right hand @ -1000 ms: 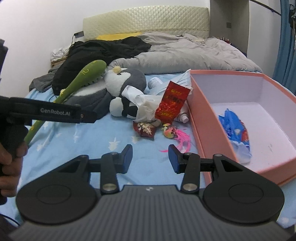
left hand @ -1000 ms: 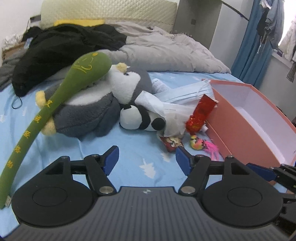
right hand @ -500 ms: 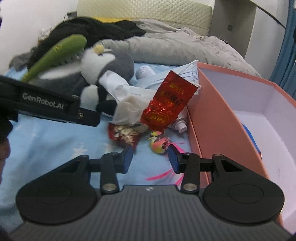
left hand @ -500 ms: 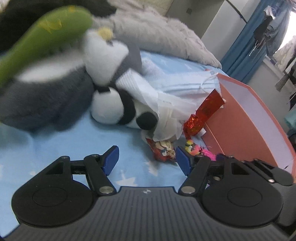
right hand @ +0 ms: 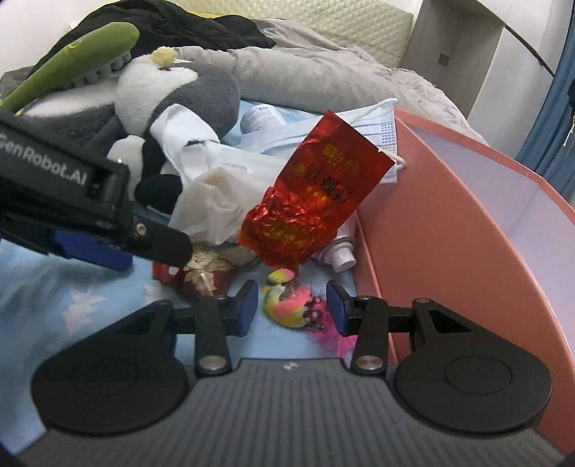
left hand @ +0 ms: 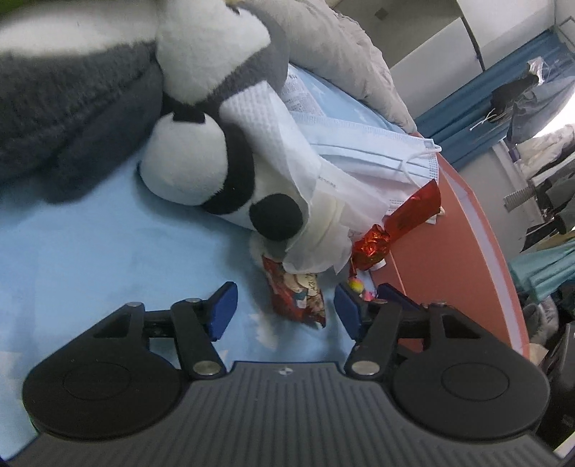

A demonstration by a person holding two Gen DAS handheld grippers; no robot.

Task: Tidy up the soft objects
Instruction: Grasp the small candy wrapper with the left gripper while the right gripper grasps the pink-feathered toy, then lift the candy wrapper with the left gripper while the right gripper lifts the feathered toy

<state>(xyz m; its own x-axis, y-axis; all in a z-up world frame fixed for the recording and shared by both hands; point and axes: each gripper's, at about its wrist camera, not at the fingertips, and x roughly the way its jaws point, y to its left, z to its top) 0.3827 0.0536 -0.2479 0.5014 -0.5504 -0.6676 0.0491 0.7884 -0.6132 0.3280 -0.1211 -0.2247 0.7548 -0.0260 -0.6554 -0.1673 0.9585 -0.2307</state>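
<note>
From my left wrist camera the only open room is the bare blue sheet (left hand: 90, 258) on the near left; the far side is walled by the grey penguin plush (left hand: 72, 93) and the panda plush (left hand: 201, 169), and the right is closed off by the salmon wall of the box (left hand: 463, 251). My left gripper (left hand: 284, 309) has just been closing, yet its jaws are still spread with nothing pinched; the small patterned red packet (left hand: 294, 294) lies on the sheet between the pads, and I cannot tell whether either pad touches it. White tissue (left hand: 316, 222), a face mask (left hand: 377, 151) and a red foil pouch (left hand: 395, 230) are heaped just beyond, against the box. From my right wrist camera the box's long edge (right hand: 449, 222) runs along the right with its pale inside open beyond it, and the left gripper's arm crosses in from the left, its tip (right hand: 169, 248) over the patterned packet (right hand: 201, 276). My right gripper (right hand: 291, 305) sits half spread, clamping nothing; the pink and yellow bird toy (right hand: 287, 305) lies between its pads on the star-printed sheet, apart from both. Farther off are a white bottle (right hand: 337, 251), a green plush stick (right hand: 72, 61), a grey duvet (right hand: 323, 75) and the padded headboard (right hand: 359, 21).
</note>
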